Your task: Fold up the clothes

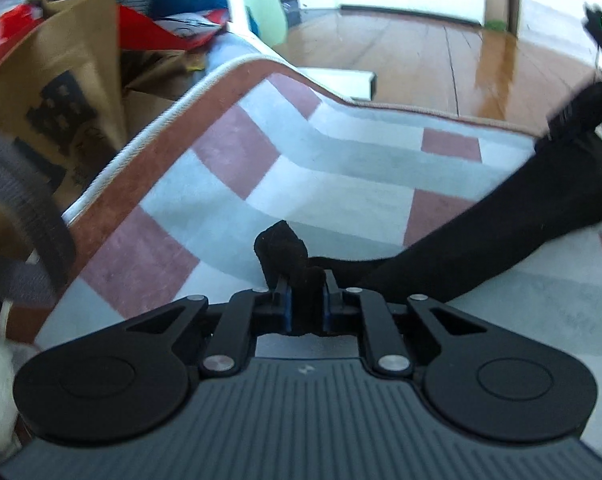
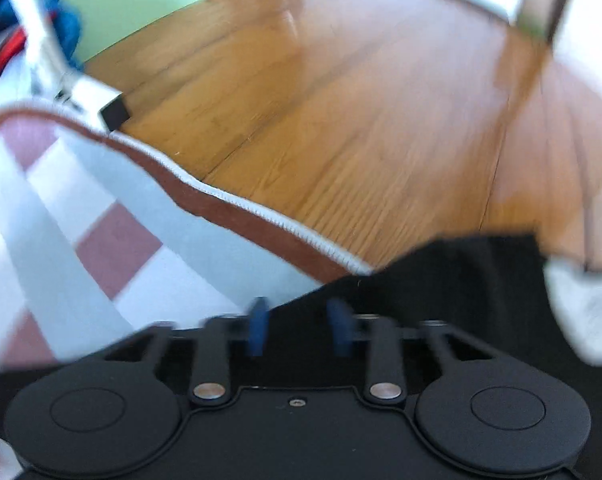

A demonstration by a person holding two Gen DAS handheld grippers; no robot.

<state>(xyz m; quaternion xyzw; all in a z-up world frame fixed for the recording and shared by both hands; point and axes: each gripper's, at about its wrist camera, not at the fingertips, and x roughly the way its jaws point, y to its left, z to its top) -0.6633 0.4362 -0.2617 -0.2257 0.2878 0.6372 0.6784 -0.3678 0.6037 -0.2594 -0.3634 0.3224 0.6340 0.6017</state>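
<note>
Two grippers over a checked red, white and grey rug. The left gripper is clenched on a bunched tuft of the black cloth garment, which trails away to the right across the rug. A brown paper bag stands off the rug's left edge.

Over to the right gripper: the view is smeared, but the blue pads stand apart, released, over the same black cloth at the rug's border beside the wooden plank floor.
</note>
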